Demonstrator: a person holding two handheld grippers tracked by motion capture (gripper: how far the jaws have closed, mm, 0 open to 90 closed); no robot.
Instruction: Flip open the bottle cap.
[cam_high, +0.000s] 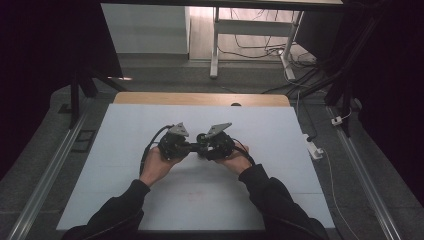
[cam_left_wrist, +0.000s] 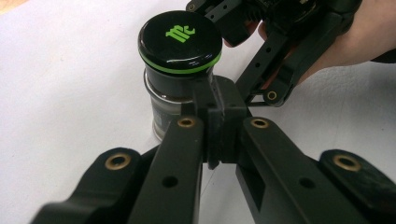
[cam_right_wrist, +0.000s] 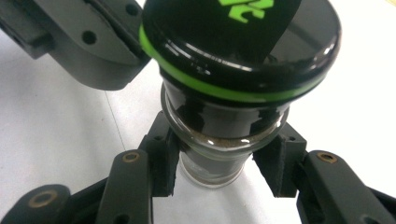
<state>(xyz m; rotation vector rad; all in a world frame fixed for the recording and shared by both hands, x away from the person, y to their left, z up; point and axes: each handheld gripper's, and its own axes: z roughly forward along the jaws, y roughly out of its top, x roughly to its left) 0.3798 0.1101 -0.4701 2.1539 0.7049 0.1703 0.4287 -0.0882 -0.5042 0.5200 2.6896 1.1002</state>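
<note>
Jar (cam_right_wrist: 219, 154) pinched by right gripper (cam_right_wrist: 219, 175); left gripper (cam_left_wrist: 217, 123), pressed together, just beside it.

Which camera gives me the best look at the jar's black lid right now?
The left gripper view: the lid sits whole in frame, green logo and ring readable. The right gripper view has it closer but cropped at the top. In the high view it is just a small dark spot between the grippers.

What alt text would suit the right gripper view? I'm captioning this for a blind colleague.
A small glass jar with a glossy black lid, ringed in green and bearing a green logo, stands on a white table, gripped at its body by the right gripper. The left gripper shows at upper left, beside the lid.
</note>
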